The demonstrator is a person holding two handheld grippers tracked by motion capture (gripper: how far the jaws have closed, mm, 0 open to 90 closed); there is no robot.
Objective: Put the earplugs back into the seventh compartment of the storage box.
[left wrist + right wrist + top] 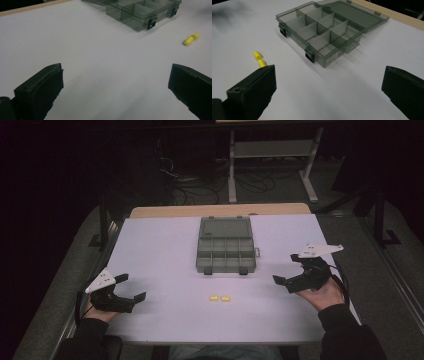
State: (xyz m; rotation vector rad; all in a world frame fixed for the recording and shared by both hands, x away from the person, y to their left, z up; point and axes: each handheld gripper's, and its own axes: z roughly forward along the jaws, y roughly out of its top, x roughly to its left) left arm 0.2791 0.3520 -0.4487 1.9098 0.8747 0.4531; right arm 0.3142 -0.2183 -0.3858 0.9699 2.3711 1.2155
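Note:
A grey see-through compartment box [226, 251] lies open at the table's middle, its lid flat behind it and its cells empty; it is also seen as the box [140, 13] and the box [322, 30]. Two small yellow pieces [220, 298] lie side by side on the white table in front of it, seen too as yellow pieces [191, 39] and yellow pieces [260, 59]. My left gripper [131, 287] rests at the table's left, open and holding nothing. My right gripper [286, 268] hovers at the right, open and holding nothing.
The white tabletop [165, 265] has a wooden strip [220, 210] along its far edge. Beyond it stand a metal frame [272, 155] and floor cables [200, 190] in the dark. A person's hands and dark sleeves [345, 330] enter from the bottom.

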